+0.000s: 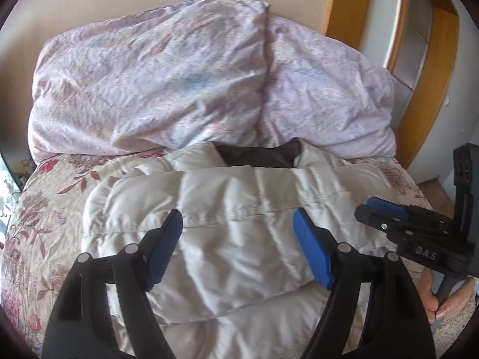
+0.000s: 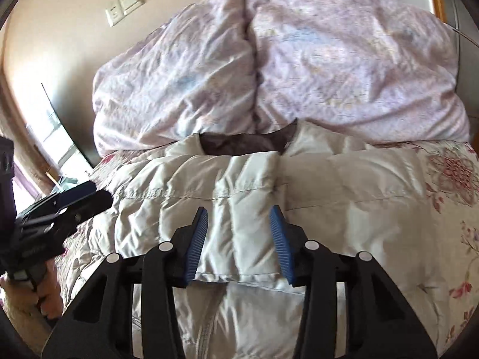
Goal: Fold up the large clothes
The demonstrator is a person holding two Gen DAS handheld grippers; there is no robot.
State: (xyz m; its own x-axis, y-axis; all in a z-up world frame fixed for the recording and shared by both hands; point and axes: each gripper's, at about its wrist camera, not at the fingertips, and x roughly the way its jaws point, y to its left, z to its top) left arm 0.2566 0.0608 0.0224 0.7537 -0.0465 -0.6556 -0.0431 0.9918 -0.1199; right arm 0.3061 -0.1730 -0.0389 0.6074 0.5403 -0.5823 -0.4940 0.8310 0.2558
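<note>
A pale quilted down jacket (image 1: pixel 227 224) is lying folded across the middle of the bed (image 1: pixel 45 209), on the flowered cover, its dark-lined collar touching the lilac duvet (image 1: pixel 167 74) heaped at the head end. The left gripper (image 1: pixel 238 224) is hovering over the jacket's folded sleeve with its jaws standing wide apart, gripping nothing. The right gripper (image 2: pixel 241 218) is hanging partly open astride a puffed panel near the jacket's middle; whether its pads (image 2: pixel 197 239) are pressing the fabric I cannot tell.
</note>
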